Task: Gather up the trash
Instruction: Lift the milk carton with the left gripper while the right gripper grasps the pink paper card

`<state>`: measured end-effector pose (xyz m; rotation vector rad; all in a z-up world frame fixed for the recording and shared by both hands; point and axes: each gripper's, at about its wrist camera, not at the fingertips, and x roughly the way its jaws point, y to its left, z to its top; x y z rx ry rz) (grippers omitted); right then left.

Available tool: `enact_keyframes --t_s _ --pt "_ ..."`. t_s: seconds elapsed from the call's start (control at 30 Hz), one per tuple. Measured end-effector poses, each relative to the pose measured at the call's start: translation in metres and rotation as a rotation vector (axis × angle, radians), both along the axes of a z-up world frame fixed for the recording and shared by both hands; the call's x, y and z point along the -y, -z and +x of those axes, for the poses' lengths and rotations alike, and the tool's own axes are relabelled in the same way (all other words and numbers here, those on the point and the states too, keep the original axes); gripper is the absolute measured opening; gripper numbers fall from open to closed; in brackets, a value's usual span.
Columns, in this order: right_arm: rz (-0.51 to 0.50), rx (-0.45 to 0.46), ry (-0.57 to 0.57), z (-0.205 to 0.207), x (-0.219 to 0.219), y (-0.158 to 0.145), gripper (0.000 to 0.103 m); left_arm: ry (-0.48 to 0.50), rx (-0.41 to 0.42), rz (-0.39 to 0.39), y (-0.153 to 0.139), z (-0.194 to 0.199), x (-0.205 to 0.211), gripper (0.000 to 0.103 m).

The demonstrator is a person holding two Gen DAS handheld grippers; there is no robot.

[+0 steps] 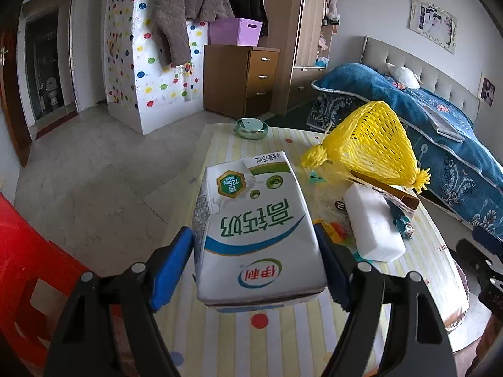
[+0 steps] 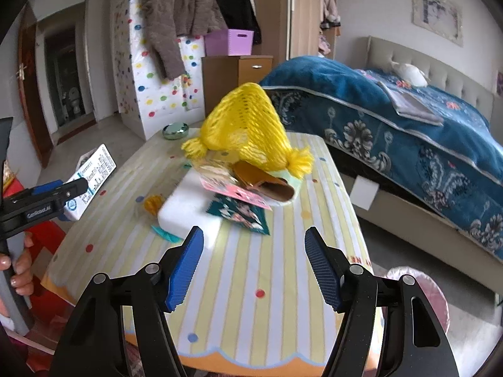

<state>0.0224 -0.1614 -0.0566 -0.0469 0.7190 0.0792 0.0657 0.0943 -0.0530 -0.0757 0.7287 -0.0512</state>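
Observation:
My left gripper is shut on a white milk carton and holds it above the striped table. The carton also shows in the right wrist view, at the left beside the table edge. My right gripper is open and empty above the near part of the table. Ahead of it lie a white foam block, a yellow foam net, a brown paper piece, a pink wrapper and a teal wrapper.
A green round dish sits at the table's far end. A bed with a blue blanket stands to the right. A pink-lined bin is on the floor at the right. A red stool is at the left.

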Motion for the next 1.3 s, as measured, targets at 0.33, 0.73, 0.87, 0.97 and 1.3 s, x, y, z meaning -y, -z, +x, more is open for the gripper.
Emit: enact_keyframes --t_s 0.33,0.73,0.87,0.97,1.3 --pt "-0.112 -0.045 -0.086 0.053 -0.033 0.017 0.064 0.031 0.000 0.000 0.003 0.016 0.009 0.075" --pt "-0.169 -0.076 -0.115 0.095 -0.047 0.034 0.026 0.047 -0.033 -0.007 0.016 0.034 0.014 0.075" --pt "-0.184 -0.038 -0.129 0.089 -0.049 0.028 0.005 0.044 -0.025 -0.003 0.011 0.028 0.013 0.075" --pt "-0.171 0.001 -0.133 0.080 -0.049 0.018 0.001 0.045 -0.005 0.003 0.003 0.018 0.015 0.075" --pt "-0.100 0.106 -0.071 0.029 -0.023 -0.026 0.000 0.103 0.064 0.020 -0.024 -0.021 0.038 0.075"
